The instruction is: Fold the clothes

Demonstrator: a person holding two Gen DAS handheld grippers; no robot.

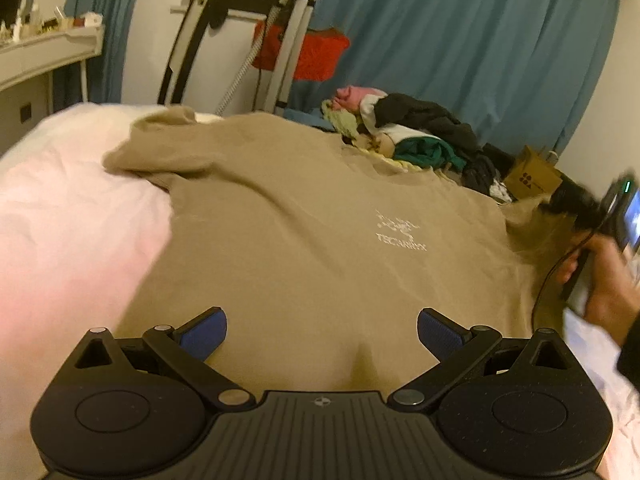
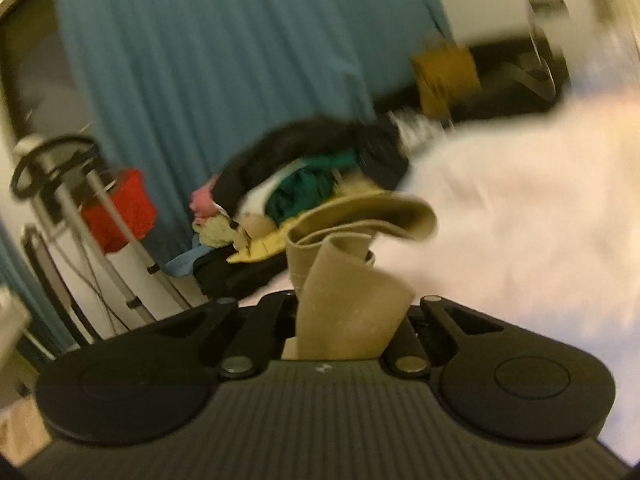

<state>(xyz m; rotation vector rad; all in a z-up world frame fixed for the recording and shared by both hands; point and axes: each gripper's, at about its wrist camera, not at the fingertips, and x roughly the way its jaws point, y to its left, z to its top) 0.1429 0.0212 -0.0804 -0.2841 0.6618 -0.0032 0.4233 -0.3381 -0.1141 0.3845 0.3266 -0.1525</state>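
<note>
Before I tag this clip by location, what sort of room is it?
Most likely a bedroom at home. A tan t-shirt lies spread on a bed with pale pink bedding, a pile of unfolded clothes sits behind it, and blue curtains hang along the wall.

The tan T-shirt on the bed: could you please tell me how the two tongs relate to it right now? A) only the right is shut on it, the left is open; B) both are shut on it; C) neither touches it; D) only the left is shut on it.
A: the right tongs are shut on a fold of the tan T-shirt, while the left tongs stand wide open above it.
</note>
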